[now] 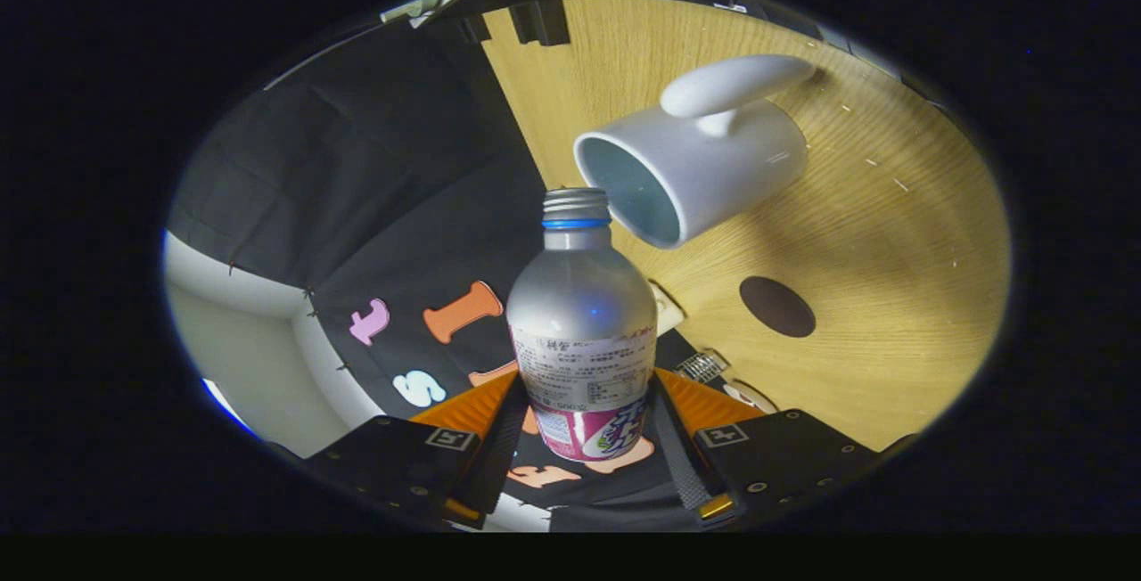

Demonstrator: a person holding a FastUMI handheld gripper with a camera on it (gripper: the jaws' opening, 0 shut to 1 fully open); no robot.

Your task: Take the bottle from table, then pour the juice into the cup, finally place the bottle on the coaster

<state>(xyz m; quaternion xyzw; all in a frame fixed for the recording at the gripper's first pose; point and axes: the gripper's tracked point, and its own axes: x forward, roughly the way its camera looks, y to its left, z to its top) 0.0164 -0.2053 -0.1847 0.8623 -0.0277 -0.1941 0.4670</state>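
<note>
Two fingers of the claw clamp the bottle, rolled sideways so its neck reaches the cup ahead; coaster beyond.

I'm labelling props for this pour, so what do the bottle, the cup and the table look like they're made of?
The bottle, gripped between the gripper fingers, looks like brushed aluminium: matte silver body, threaded metal neck, printed paper or film label. The cup looks like glazed ceramic: smooth white wall, thick handle, soft sheen. The table looks like light wood or wood-look laminate, with visible grain lines.
</note>
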